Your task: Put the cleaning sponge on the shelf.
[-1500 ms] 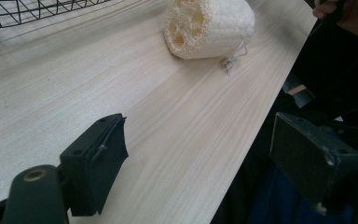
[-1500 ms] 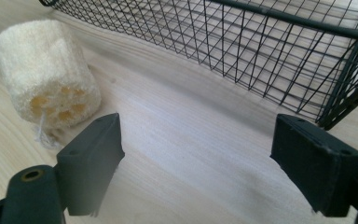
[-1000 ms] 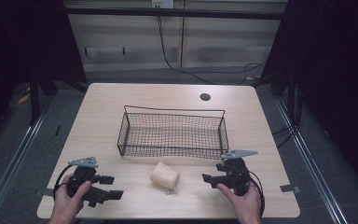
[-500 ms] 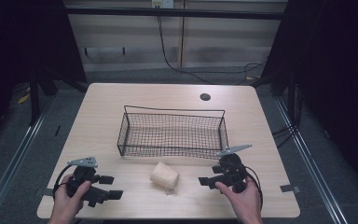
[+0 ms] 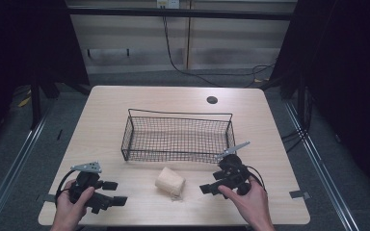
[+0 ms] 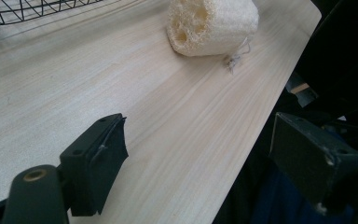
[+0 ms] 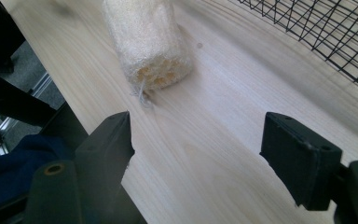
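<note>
Two grippers low at the near edge, loofah between them

Surface: pale wood-grain table (image 5: 106,110), rounded corners, small dark round hole (image 5: 212,100) near the far right corner. Room around it dim; grey floor, pale back wall with a black cable (image 5: 173,53) hanging down it, dark drapes either side.

Edges and room: wire basket (image 5: 176,137), black, sits mid-table, nothing seen inside it. Bare wood on all sides of it, widest toward the far edge and the left side. A strip of open table runs between basket and near edge.

Things: loofah piece (image 5: 169,181), pale, lying on its side in that strip, just in front of the basket, short frayed string trailing from it. In the left gripper view its holed end (image 6: 193,23) faces the camera.

Left gripper (image 5: 112,192) held near the near-left corner, jaws spread, nothing between them; one jaw hangs past the table edge in its own view. Right gripper (image 5: 207,188) just right of the loofah, apart from it, jaws spread wide and empty, pointing toward it
</note>
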Action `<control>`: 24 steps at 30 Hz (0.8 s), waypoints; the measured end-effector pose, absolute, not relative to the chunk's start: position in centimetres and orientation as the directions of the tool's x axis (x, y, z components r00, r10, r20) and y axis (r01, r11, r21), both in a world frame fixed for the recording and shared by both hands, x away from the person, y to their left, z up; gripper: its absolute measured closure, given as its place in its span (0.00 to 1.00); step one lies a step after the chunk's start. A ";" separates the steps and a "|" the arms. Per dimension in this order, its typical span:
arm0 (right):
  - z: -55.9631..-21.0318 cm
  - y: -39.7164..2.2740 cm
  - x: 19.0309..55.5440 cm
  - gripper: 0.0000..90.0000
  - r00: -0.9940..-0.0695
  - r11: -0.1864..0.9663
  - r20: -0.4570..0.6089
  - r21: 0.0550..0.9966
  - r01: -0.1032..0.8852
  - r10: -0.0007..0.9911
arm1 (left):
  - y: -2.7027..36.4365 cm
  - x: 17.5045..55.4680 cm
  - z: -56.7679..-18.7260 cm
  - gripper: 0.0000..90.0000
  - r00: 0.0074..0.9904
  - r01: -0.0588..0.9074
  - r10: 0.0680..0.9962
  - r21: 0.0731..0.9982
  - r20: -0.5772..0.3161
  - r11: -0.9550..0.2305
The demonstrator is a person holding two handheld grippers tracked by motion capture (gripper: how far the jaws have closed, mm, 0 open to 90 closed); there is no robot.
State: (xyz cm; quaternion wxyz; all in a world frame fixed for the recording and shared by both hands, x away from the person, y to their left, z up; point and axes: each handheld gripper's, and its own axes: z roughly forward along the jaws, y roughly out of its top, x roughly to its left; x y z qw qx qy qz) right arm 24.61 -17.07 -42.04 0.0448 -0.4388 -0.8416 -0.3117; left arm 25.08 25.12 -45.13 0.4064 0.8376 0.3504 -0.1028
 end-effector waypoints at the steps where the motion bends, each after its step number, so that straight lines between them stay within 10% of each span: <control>1: -42.1 -17.0 24.6 0.28 -0.611 0.423 0.346 0.483 0.767 0.712 | 25.1 25.1 -45.1 0.20 0.734 0.670 0.502 0.608 -0.458 -0.426; 24: -40.2 -13.8 27.4 0.25 -0.676 0.537 0.404 0.413 0.736 0.616 | 25.1 25.1 -45.2 0.20 0.737 0.668 0.498 0.608 -0.458 -0.429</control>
